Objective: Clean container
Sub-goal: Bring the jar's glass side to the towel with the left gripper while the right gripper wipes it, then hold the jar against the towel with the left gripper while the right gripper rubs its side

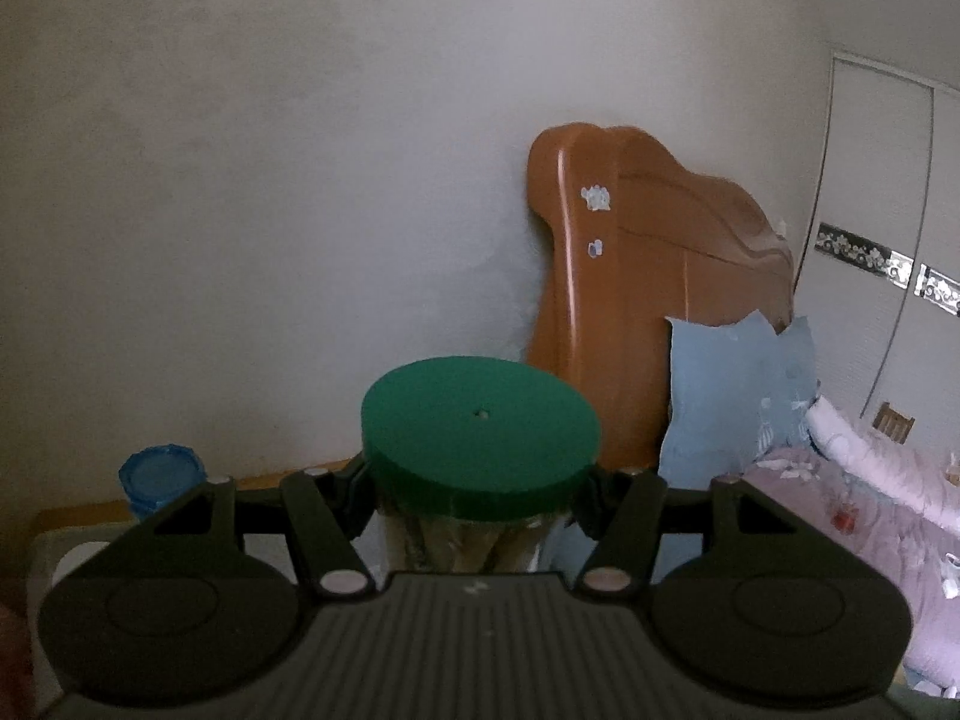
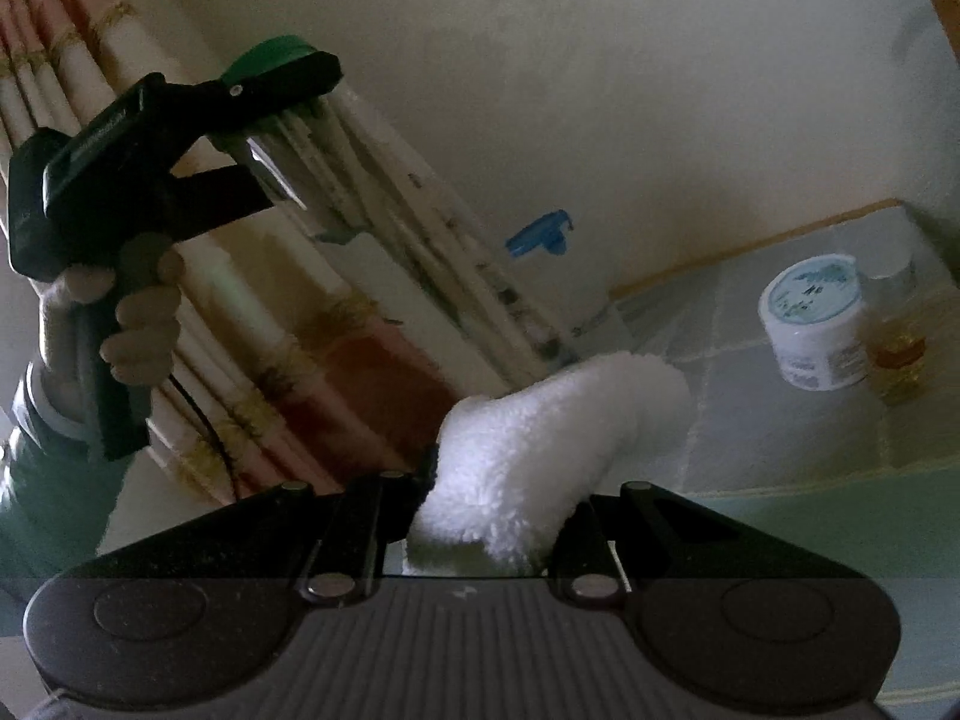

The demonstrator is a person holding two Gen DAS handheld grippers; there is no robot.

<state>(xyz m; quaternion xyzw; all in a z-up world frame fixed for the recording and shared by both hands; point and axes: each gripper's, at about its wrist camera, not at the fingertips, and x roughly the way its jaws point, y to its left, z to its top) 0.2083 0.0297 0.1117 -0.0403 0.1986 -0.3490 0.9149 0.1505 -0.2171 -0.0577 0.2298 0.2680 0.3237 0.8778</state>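
Gripping a clear jar [image 1: 468, 534] just under its green lid [image 1: 480, 432], the left gripper [image 1: 474, 504] has its fingers pressed on both sides of the jar, held up in the air at the centre of its own view. From the right wrist view the same jar [image 2: 384, 204] slants from 10 o'clock down toward the middle, with the left gripper [image 2: 282, 96] and the person's hand [image 2: 129, 312] on its handle. The right gripper [image 2: 492, 516] pinches a white fluffy cloth [image 2: 540, 432] whose free end lies against the jar's lower end — whether they touch I cannot tell. At 3 o'clock a white tub [image 2: 816, 330] stands on a tiled table [image 2: 780, 444].
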